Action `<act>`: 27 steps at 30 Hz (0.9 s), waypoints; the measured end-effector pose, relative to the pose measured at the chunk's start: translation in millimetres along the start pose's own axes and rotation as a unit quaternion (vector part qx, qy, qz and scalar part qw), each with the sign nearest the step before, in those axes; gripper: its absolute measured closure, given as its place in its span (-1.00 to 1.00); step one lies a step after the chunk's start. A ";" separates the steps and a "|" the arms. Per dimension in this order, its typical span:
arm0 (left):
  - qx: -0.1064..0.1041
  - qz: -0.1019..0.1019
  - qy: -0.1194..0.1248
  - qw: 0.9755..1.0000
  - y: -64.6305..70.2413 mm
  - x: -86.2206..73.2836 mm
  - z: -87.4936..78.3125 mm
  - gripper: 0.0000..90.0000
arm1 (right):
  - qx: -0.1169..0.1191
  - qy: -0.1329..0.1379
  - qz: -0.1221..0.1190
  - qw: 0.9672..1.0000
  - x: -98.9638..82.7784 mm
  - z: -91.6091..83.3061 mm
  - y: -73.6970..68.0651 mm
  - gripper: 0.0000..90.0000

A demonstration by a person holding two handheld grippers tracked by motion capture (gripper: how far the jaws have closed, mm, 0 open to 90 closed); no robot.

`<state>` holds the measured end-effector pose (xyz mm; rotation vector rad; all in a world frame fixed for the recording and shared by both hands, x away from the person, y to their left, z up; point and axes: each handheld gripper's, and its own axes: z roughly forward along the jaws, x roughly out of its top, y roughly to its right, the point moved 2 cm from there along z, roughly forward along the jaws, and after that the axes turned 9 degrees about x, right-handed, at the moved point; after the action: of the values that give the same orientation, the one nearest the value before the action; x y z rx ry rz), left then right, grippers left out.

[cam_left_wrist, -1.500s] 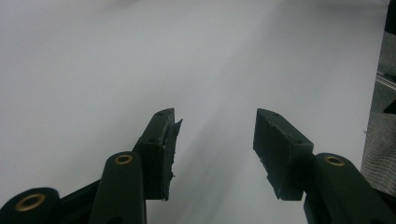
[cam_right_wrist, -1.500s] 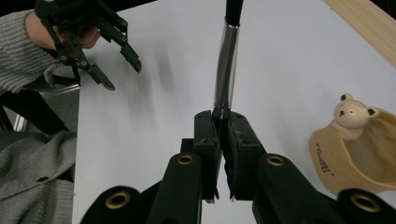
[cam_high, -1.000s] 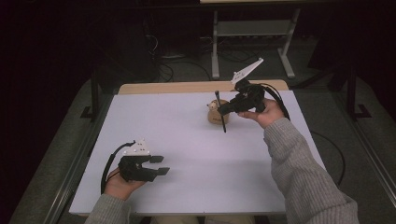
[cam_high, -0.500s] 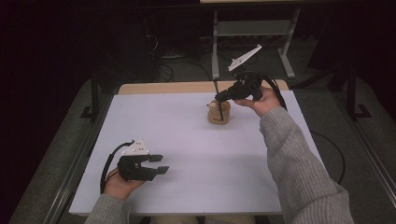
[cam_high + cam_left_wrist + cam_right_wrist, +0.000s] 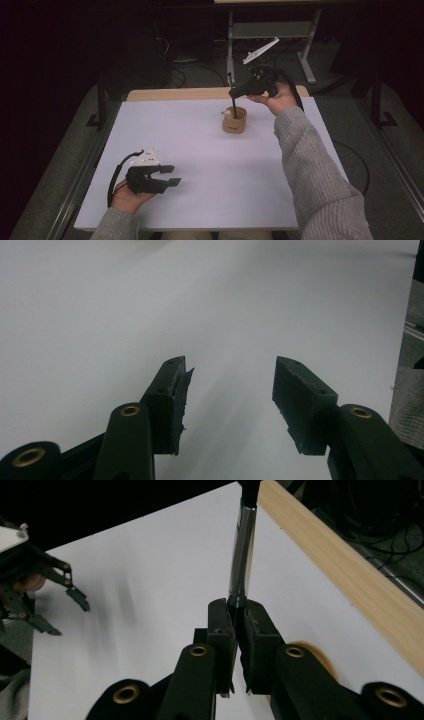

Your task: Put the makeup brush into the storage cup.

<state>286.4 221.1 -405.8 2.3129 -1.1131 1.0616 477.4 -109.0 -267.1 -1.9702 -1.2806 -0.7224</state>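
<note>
My right gripper [image 5: 233,94] is raised over the far part of the white table [image 5: 200,150], shut on a slim stick [image 5: 234,106] with a silver section and a black end. The stick hangs down and its lower end reaches into the mouth of a small brown cup [image 5: 235,124]. In the right gripper view the two pads [image 5: 220,622] pinch the stick [image 5: 242,555], and a brown patch of the cup [image 5: 322,662] shows behind the jaws. My left gripper [image 5: 169,175] rests near the front left of the table. Its jaws stand apart over bare white table in the left gripper view [image 5: 230,385].
A wooden strip [image 5: 180,93] edges the table's far side, with dark floor, cables and a metal frame [image 5: 270,30] beyond it. Something small and white [image 5: 227,114] sits at the cup's rim. A grey sleeve [image 5: 315,165] stretches along the table's right side.
My right gripper has risen and moved toward the far right. The stick, earlier slanting across the cup's front, now hangs upright into the cup. The left gripper has stayed put.
</note>
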 end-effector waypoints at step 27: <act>0.002 -0.010 0.002 1.000 -3.3 -1.4 -0.5 -0.06 | -0.043 0.012 0.058 0.997 -6.2 16.4 33.5 0.84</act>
<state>288.2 224.2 -406.4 2.3193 -1.0846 1.0614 507.6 -109.5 -289.8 -2.0789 -1.1275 -0.7520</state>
